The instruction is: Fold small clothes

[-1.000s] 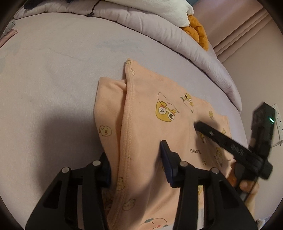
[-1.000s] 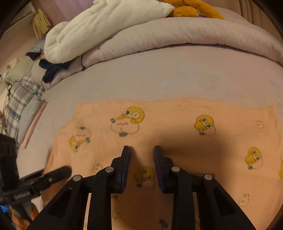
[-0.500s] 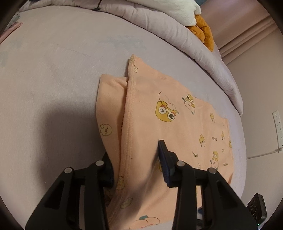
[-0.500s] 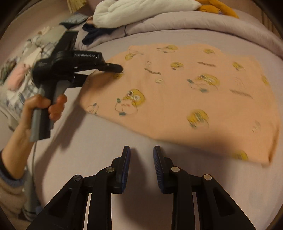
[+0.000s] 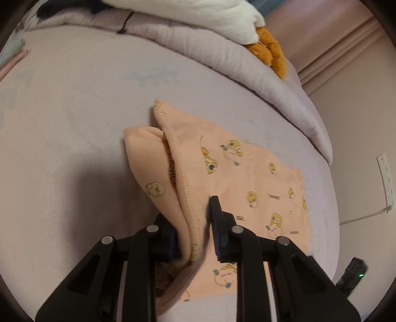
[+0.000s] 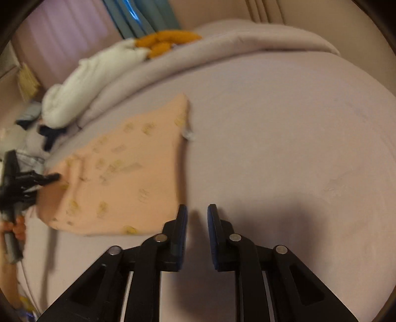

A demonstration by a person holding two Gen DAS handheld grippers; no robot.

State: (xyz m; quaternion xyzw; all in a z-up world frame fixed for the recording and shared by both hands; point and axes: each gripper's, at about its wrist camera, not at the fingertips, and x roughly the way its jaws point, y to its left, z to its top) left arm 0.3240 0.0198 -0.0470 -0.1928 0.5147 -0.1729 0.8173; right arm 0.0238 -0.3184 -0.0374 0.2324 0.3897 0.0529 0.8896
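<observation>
The left gripper is closing its jaws on the hem of the peach duck-print garment, lifted off the lilac bedsheet; the right gripper is closing on nothing, seemingly just beside the garment's blurred corner.

the garment lies on the bed, its near edge between the fingers of the left gripper. behind the garment a duvet is heaped on the bed, with a blanket on it. the right gripper is over the bed, right of the garment.
</observation>
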